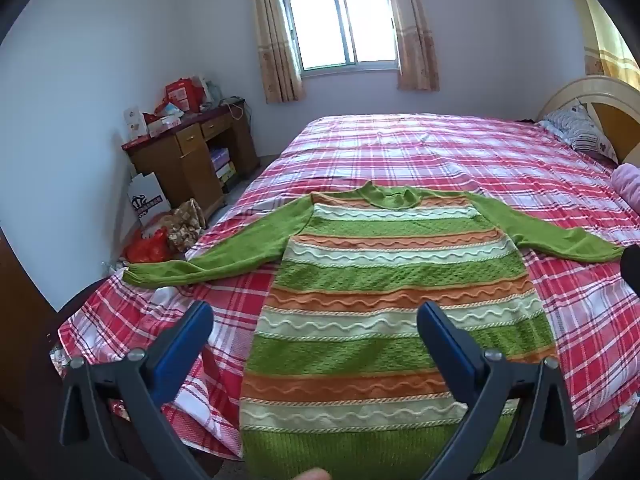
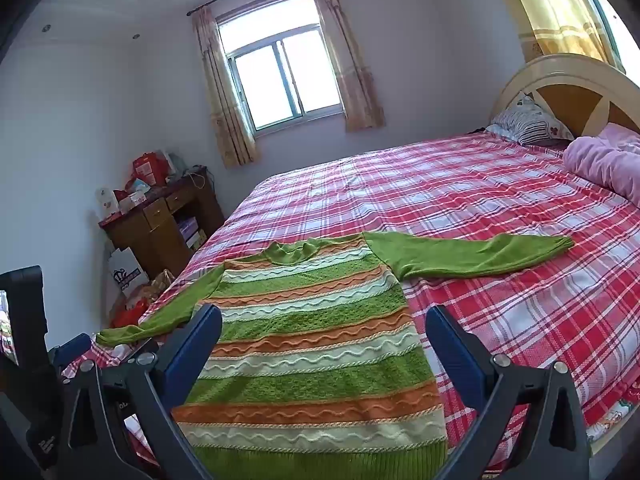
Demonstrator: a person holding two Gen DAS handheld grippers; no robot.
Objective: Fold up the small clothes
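At the bottom of the left wrist view, the left gripper (image 1: 316, 316) hangs with its blue-padded fingers spread wide and nothing between them; a blurred fingertip shows at the very bottom edge. The right gripper (image 2: 324, 320) is likewise spread and empty, low in its own frame.

Beyond both lies the green, orange and cream striped knitted sweater (image 1: 384, 304), flat and face-up on the red-and-white plaid bedsheet (image 1: 440, 148), hem toward the cameras at lower centre, collar toward the middle of the frame, both green sleeves stretched outward. No fold looks started, so the task seems to be at its beginning.

Risks, as I judge them: the hem appears to sit at or over the near edge of the bed, so a pinch there could drag the whole garment off. The knit looks thick and loose, so a shallow pinch may catch only the top layer and leave the back behind, and a sleeve lifted by its cuff could sag and twist.

Farther back, a brown wooden desk (image 1: 192, 152) piled with boxes stands at left, a curtained window (image 1: 340, 28) at top centre.

The right wrist view alone shows the whole right sleeve to its cuff, a pink blanket (image 2: 604, 164) at the right edge, and the other handheld unit at lower left. The left wrist view alone shows the left cuff clearly, near the bed's left edge.
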